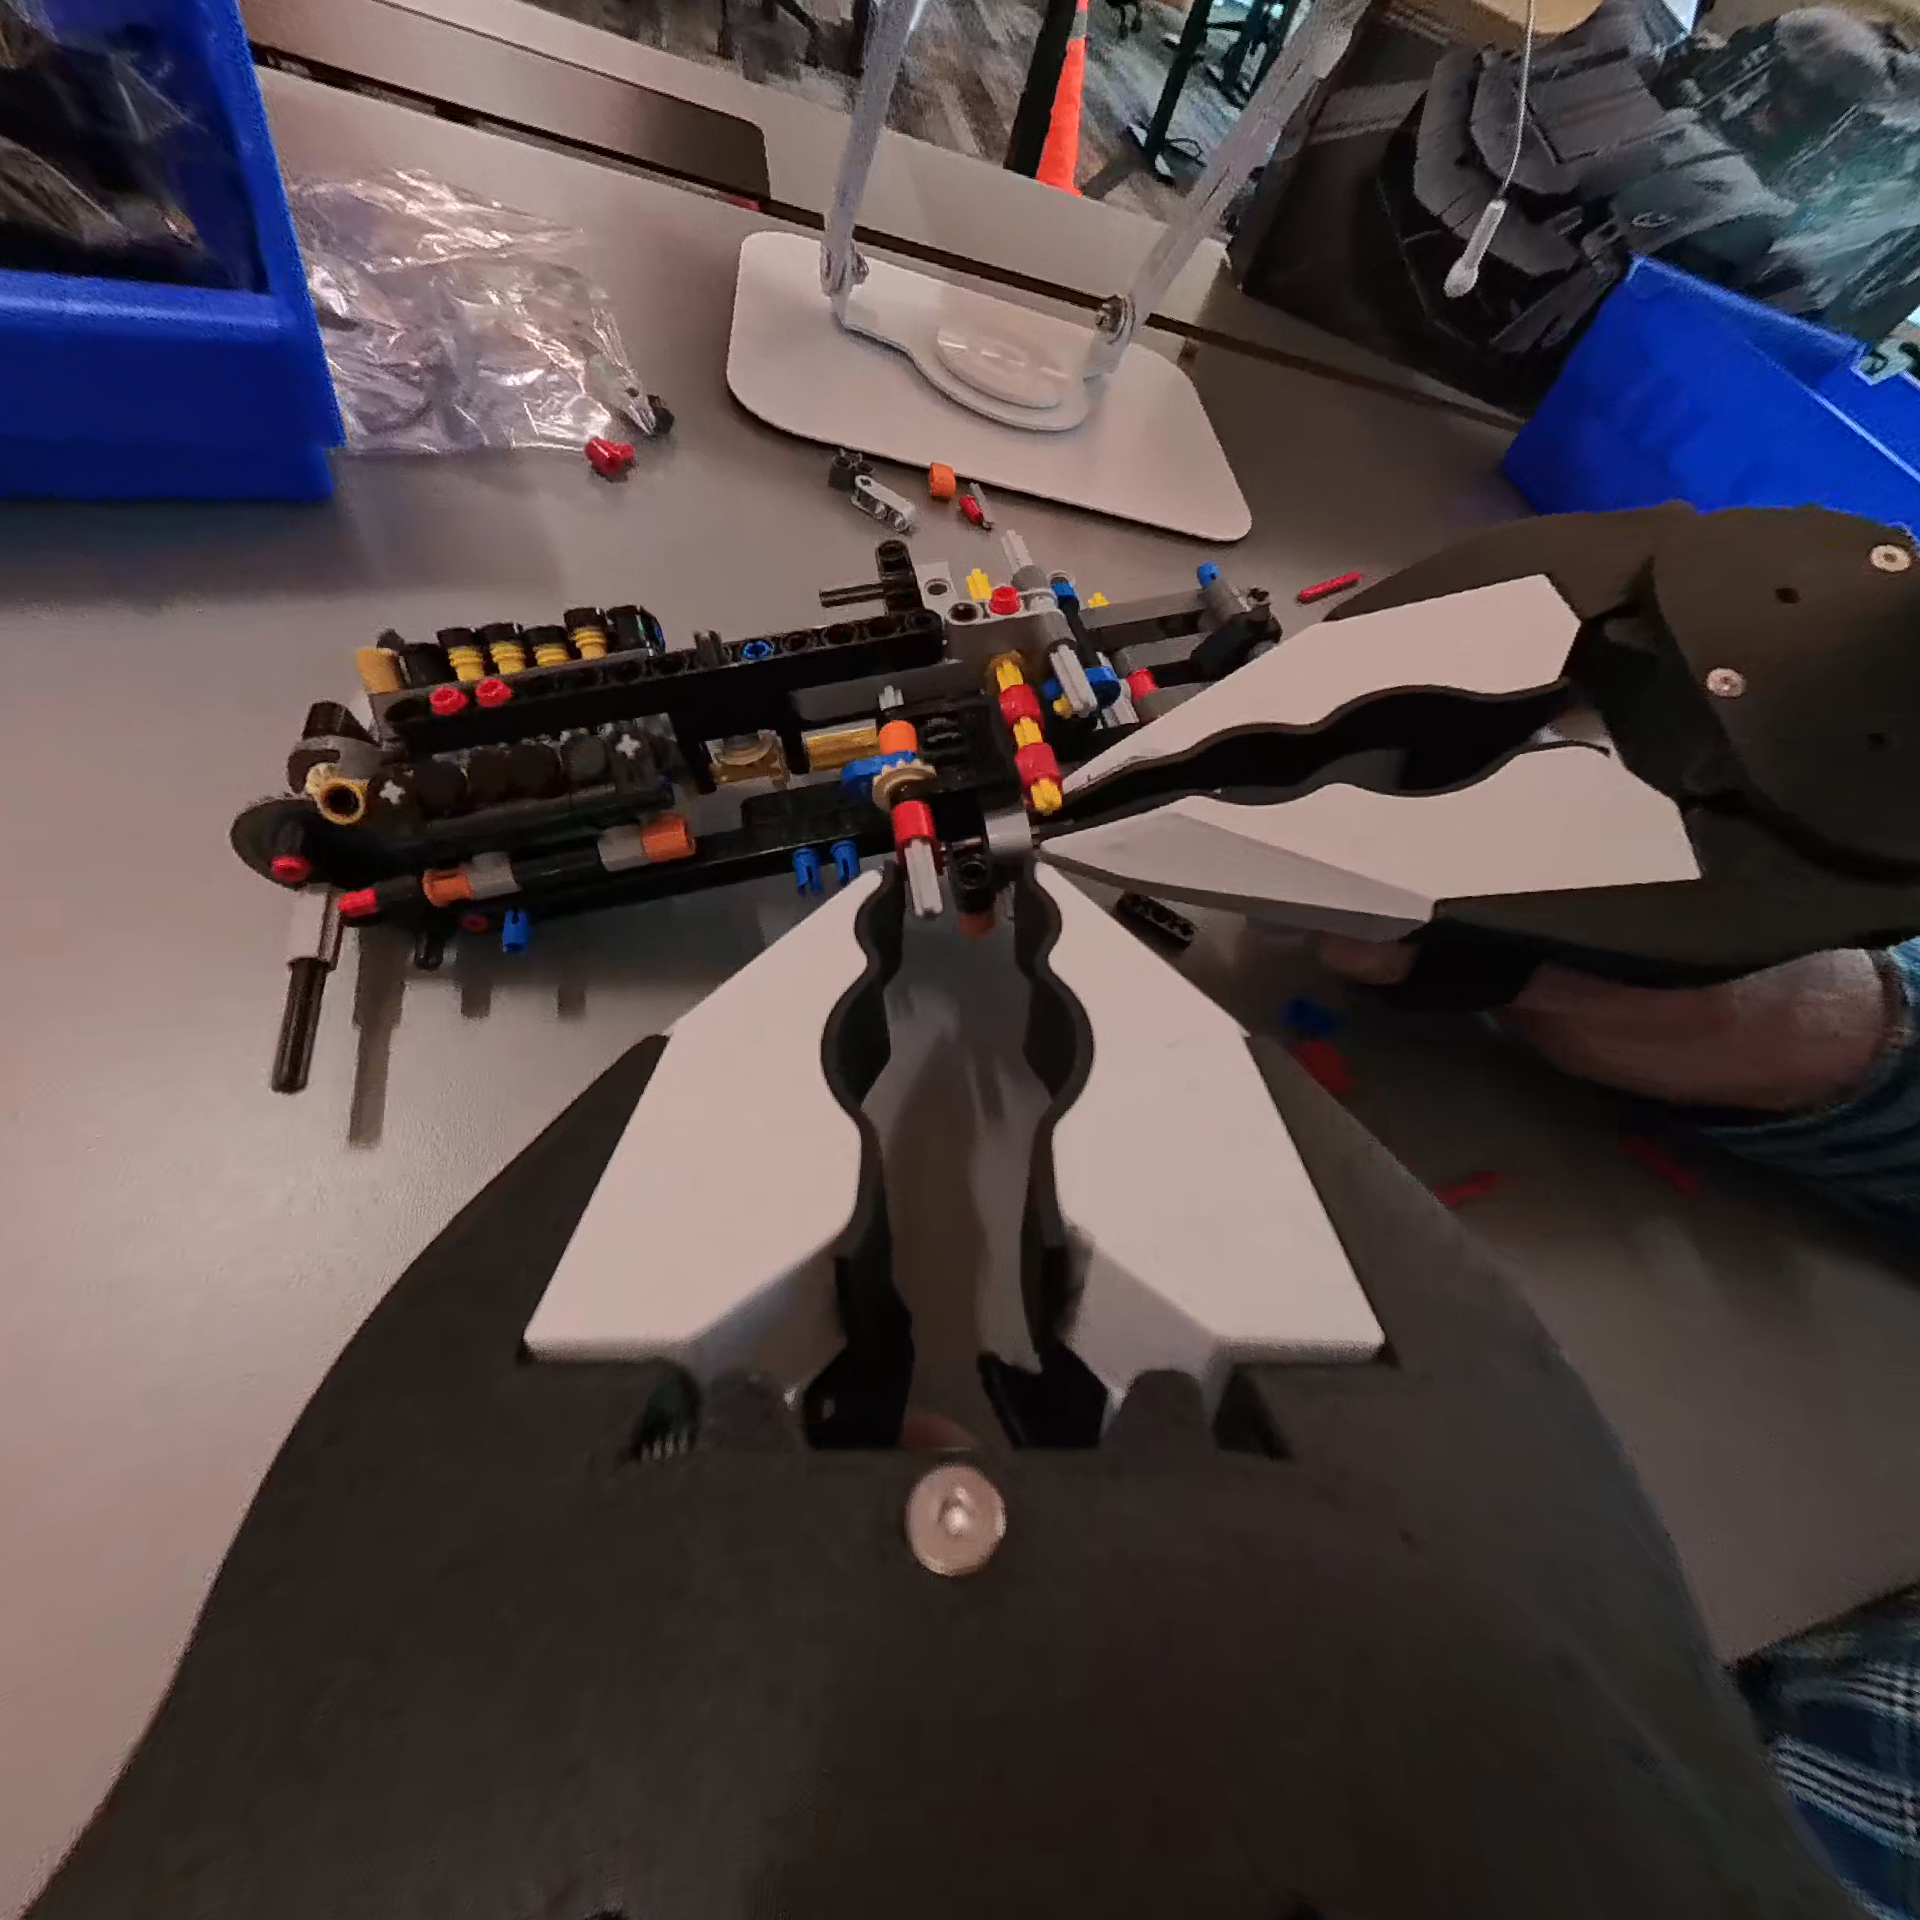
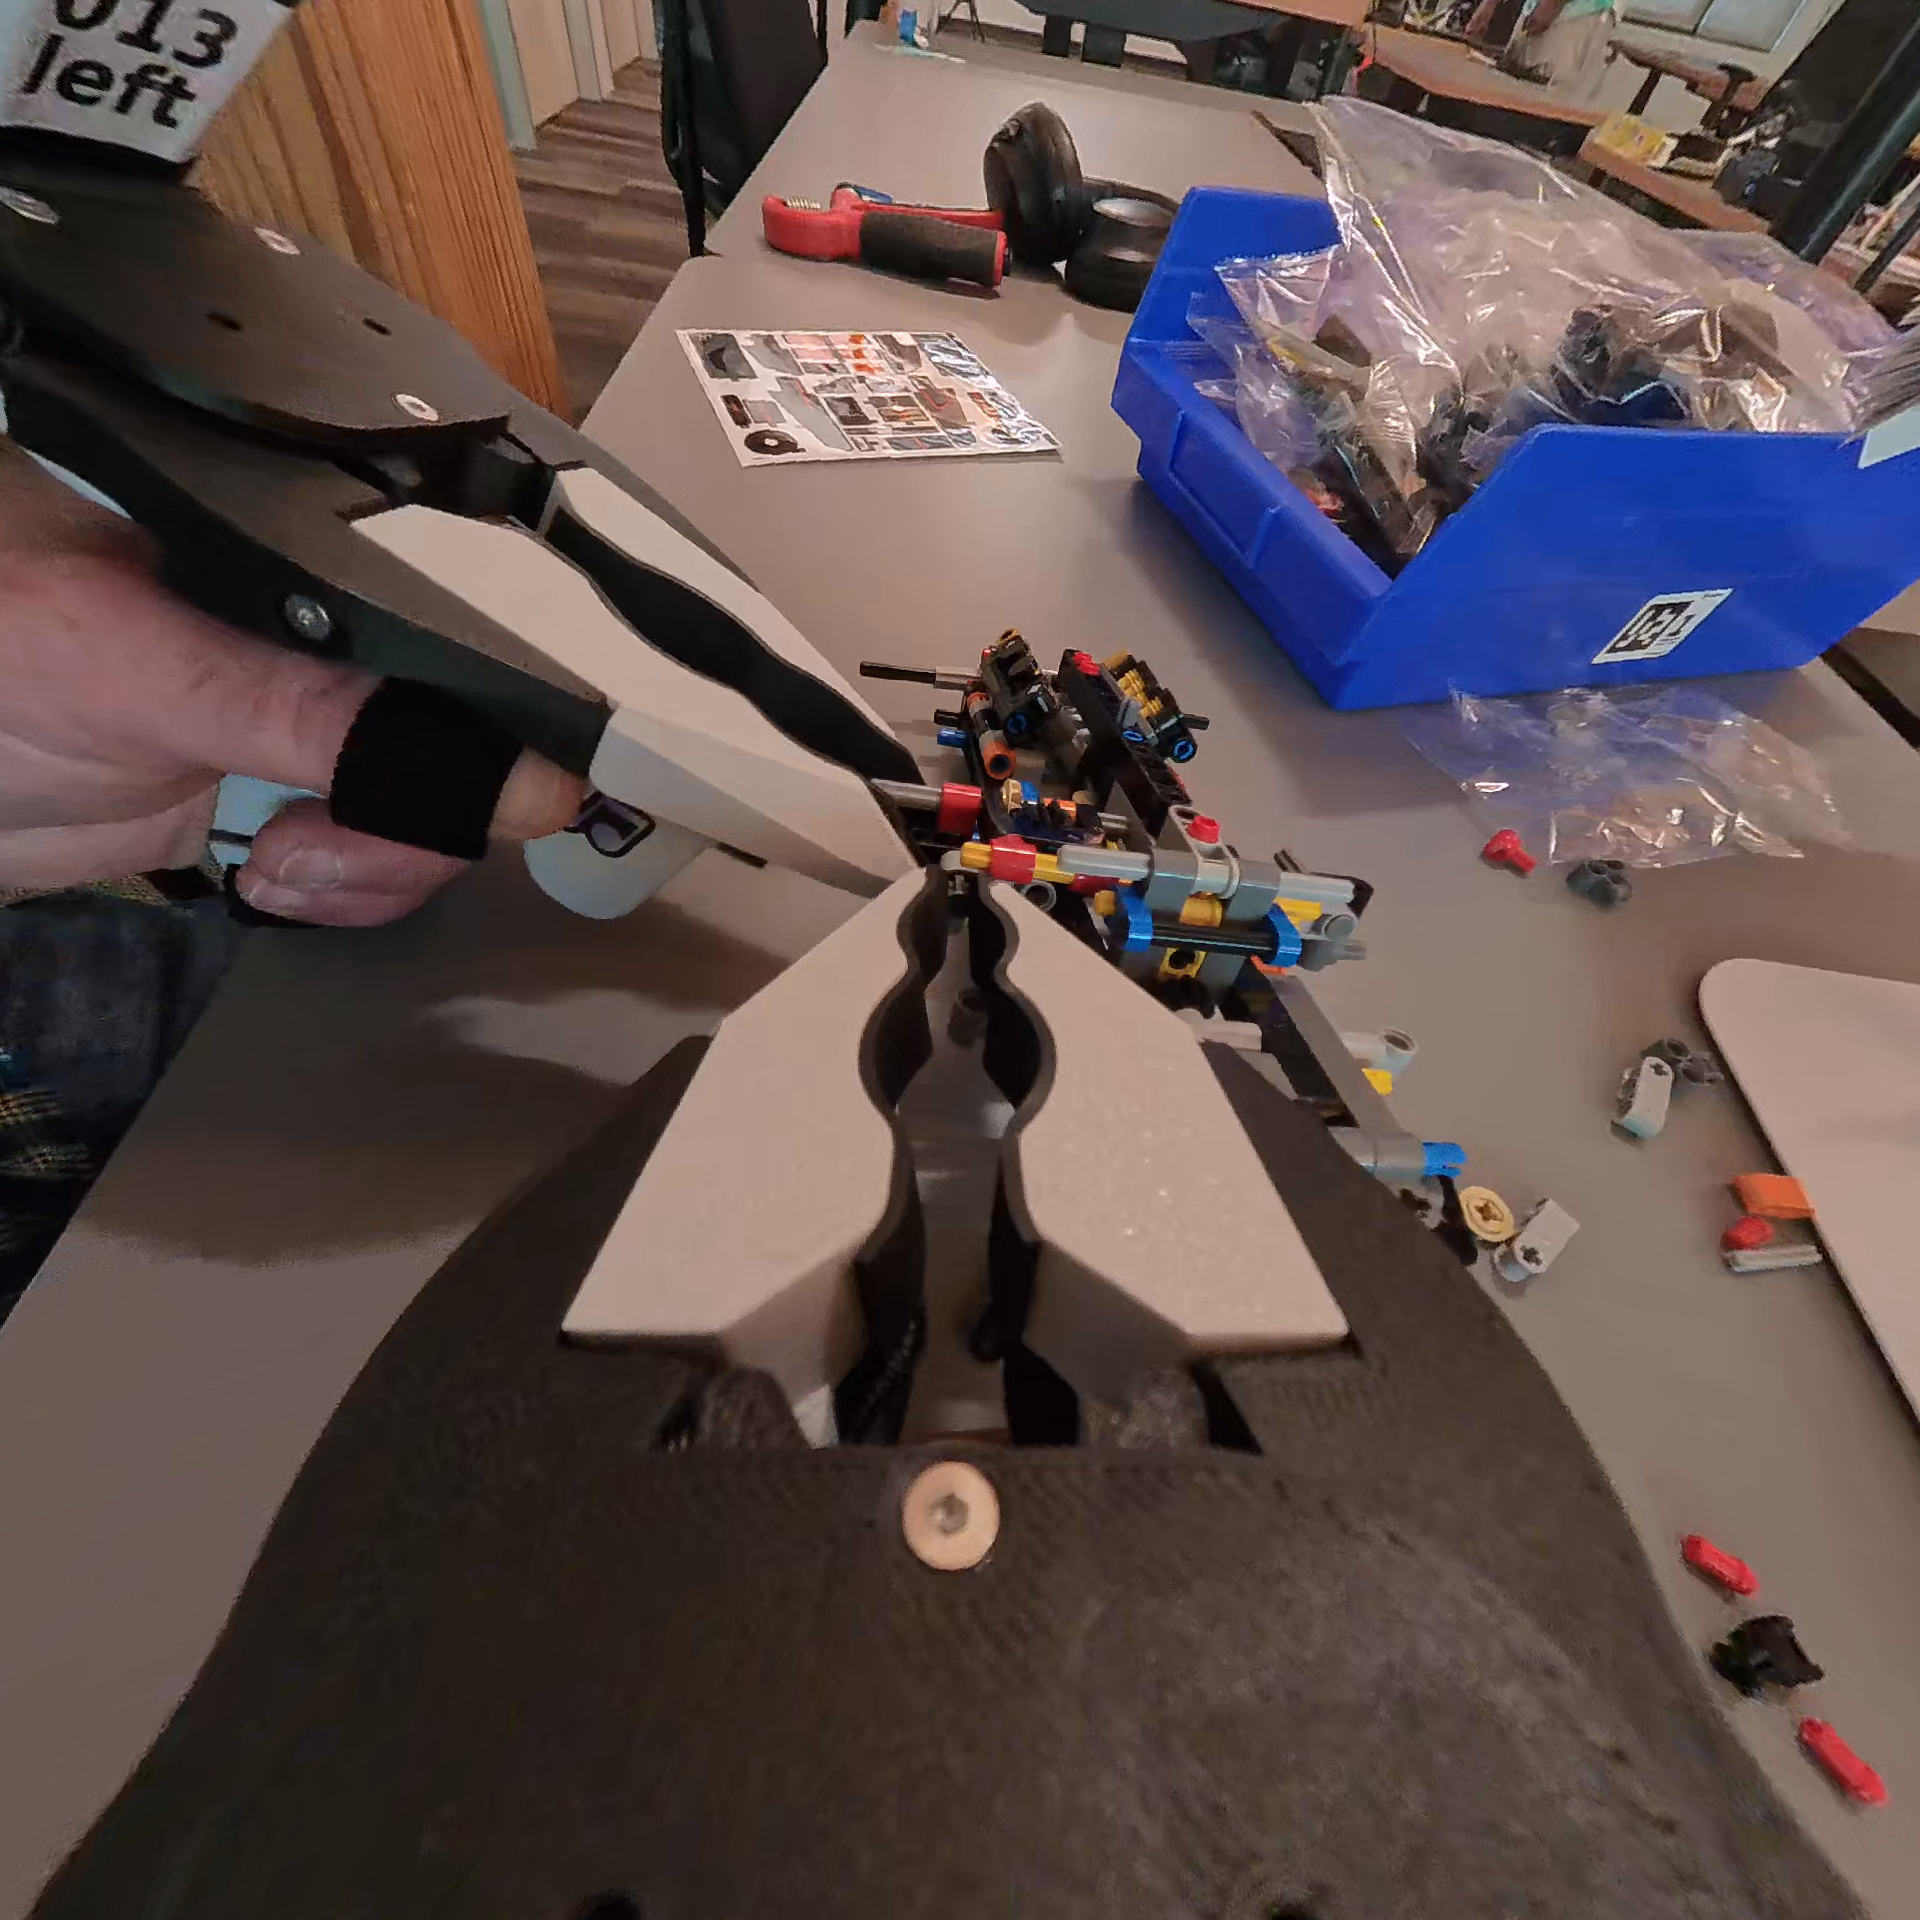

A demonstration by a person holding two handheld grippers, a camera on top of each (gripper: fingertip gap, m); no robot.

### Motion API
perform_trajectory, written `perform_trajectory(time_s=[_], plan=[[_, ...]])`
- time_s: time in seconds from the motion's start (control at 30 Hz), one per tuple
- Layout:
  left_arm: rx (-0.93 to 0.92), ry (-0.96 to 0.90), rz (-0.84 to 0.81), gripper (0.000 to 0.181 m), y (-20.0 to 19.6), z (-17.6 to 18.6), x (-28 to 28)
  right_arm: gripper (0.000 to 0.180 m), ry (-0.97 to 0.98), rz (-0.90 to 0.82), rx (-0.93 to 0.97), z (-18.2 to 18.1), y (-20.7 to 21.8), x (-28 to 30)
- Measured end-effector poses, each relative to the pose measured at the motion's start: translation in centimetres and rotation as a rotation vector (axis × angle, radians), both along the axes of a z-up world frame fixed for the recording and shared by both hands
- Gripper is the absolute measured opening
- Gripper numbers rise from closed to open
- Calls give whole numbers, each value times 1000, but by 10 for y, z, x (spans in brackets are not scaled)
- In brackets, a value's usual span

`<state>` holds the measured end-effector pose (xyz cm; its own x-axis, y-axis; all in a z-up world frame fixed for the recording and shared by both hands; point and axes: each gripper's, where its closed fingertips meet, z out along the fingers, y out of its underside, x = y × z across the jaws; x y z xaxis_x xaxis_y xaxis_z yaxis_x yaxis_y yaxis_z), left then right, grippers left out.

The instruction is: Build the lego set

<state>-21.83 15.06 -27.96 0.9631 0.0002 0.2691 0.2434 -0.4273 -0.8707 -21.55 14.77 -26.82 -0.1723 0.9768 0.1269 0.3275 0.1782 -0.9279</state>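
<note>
A long black lego model [image 1: 675,727] with yellow, red and blue pins lies on the grey table [image 1: 156,1039]; it also shows in the right wrist view [image 2: 1143,831]. My left gripper [image 1: 961,878] is closed on the model's near edge, around a grey axle with a red bush [image 1: 920,862] and a black pin. It enters the right wrist view from the left [image 2: 914,821]. My right gripper [image 2: 958,888] comes in from the right [image 1: 1049,826], its tips pinched on a small grey connector [image 1: 1008,831] at the same spot. What sits between its tips is dark and partly hidden.
Blue bins stand at the left [image 1: 156,364] and right [image 1: 1714,416]; one holds bagged parts [image 2: 1558,582]. A clear plastic bag [image 1: 468,312], a white stand base [image 1: 987,384], a sticker sheet [image 2: 862,395] and loose pieces [image 2: 1662,1081] and red pins [image 2: 1720,1564] lie around. The grippers are tip to tip, or close to it.
</note>
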Motion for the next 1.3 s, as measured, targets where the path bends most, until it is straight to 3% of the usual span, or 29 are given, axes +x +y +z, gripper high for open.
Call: perform_trajectory(time_s=[0.13, 0.3, 0.6, 0.67, 1.0, 1.13, 1.17, 1.23, 1.3], plan=[[8, -63, -1, 18, 0, 0, -1, 1, 1, 16, -8, 1, -1, 1], [-3, 42, 24, 18, 0, 0, -1, 1, -1, 10, 59, 0, -2, 1], [-2, 33, 9, 17, 0, -1, 2, 1, -12, 70, -38, 0, -2, 6], [16, 39, -4, 9, 1, 2, 4, 1, -7, 85, -87, 3, -1, 6], [-1, 72, 13, 9, 0, -1, 3, 1, -7, 33, 62, -1, -2, 6], [-2, 58, 9, 9, 0, 0, 2, 1, 1, 50, -6, 1, -3, 7], [0, 59, 18, 8, -1, -1, 2, 0, 29, 80, -64, 7, -5, 10], [-61, 44, 202, 6, -10, -8, -48, 0, 45, 106, -76, 11, -9, 17], [-43, 97, 143, 6, -10, -5, -38, 0, 40, 88, -50, 8, -6, 18]])
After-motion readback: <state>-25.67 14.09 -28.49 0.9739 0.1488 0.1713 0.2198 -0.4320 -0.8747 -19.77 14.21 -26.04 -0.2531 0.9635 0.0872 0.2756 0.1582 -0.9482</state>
